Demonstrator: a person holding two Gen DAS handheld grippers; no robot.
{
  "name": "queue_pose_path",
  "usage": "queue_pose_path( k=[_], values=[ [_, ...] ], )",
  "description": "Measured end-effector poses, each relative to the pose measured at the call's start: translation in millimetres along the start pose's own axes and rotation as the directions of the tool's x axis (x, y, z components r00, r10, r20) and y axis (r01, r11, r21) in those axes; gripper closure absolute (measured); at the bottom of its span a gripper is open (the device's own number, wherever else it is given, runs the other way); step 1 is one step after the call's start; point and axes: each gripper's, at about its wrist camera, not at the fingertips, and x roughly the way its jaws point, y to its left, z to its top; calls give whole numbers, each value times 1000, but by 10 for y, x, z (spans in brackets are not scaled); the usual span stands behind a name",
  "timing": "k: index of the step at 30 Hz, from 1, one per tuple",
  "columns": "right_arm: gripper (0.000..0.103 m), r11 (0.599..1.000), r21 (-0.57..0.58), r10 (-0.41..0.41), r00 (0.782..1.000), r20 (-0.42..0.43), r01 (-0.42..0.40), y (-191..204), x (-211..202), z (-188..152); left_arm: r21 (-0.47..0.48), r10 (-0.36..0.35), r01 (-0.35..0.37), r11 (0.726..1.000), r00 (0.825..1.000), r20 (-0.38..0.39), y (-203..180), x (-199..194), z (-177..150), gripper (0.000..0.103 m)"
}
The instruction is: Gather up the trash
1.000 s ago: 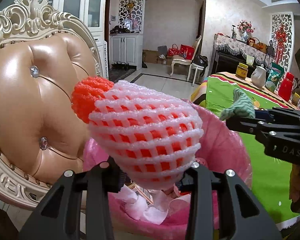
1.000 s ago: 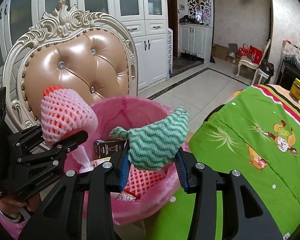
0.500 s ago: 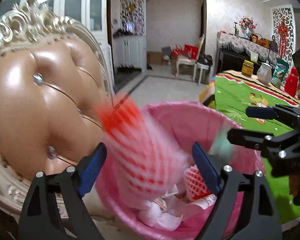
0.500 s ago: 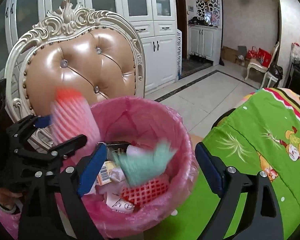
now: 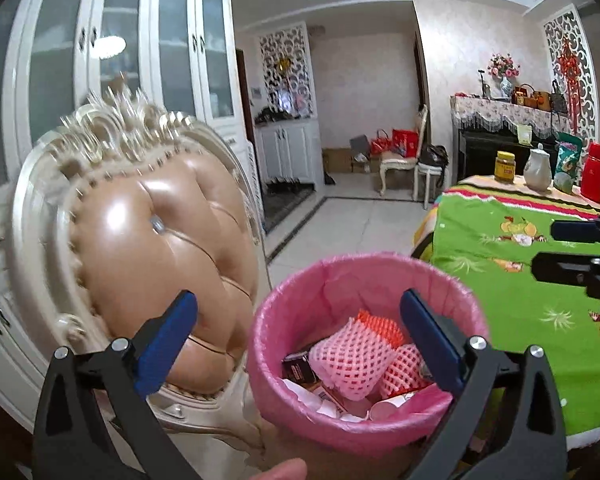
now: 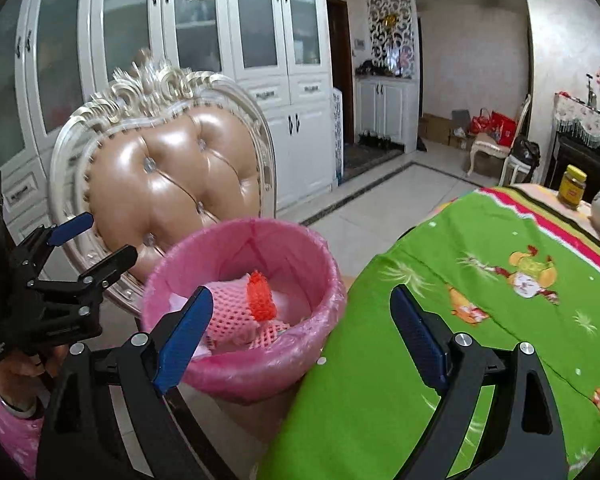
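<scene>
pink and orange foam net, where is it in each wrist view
Left wrist view: the foam net lies inside the pink-lined bin, low and right of centre, between the open left tool's fingers in the picture.
Right wrist view: the same net lies in the bin, low and left of centre, orange end up.
Shared landmark: the tufted chair back behind the bin.

chair [image 5: 148, 248]: glossy leather | bin liner [image 5: 340, 280]: thin plastic | fruit net [image 5: 352, 360]: foam mesh
</scene>
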Motion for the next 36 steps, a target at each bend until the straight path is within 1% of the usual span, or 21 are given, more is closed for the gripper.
queue_pose_path(
  k=[5,10,12,15,17,20,22,24,27,32,36],
  values=[
    [18,1000,-1,14,999,52,-14,0,-460,-20,-3,61,-61,998,997,37,-114,-427,147,5],
    [18,999,-4,35,997,72,-34,-50,-668,-115,-41,23,-21,999,999,42,-239,-715,191,5],
    [18,999,5,42,997,68,-43,-82,-700,-175,-57,4,-3,998,1000,21,-311,-798,141,5],
    [18,998,12,67,996,50,-68,-103,-688,-240,-72,-15,13,997,999,-30,-380,-843,29,5],
    [18,997,-26,73,997,30,-72,-69,-651,-262,-97,-27,20,995,997,-76,-394,-847,-64,5],
    [18,995,-86,53,998,19,-51,-45,-581,-318,-127,-3,-12,992,993,-117,-357,-856,-207,5],
    [18,995,-85,50,999,-3,-50,-68,-488,-365,-131,13,-29,991,993,-121,-341,-862,-247,5],
    [18,997,-53,63,998,-15,-64,-121,-426,-393,-122,31,-45,992,992,-121,-349,-872,-266,5],
    [18,996,-21,89,996,-5,-89,-155,-420,-405,-106,31,-42,994,993,-111,-364,-895,-273,5],
    [18,995,-35,99,995,9,-98,-130,-439,-402,-109,6,-18,994,994,-109,-338,-902,-282,5],
    [18,993,-59,102,995,-1,-101,-68,-402,-422,-101,7,-18,995,994,-106,-343,-894,-304,5]
  ],
)
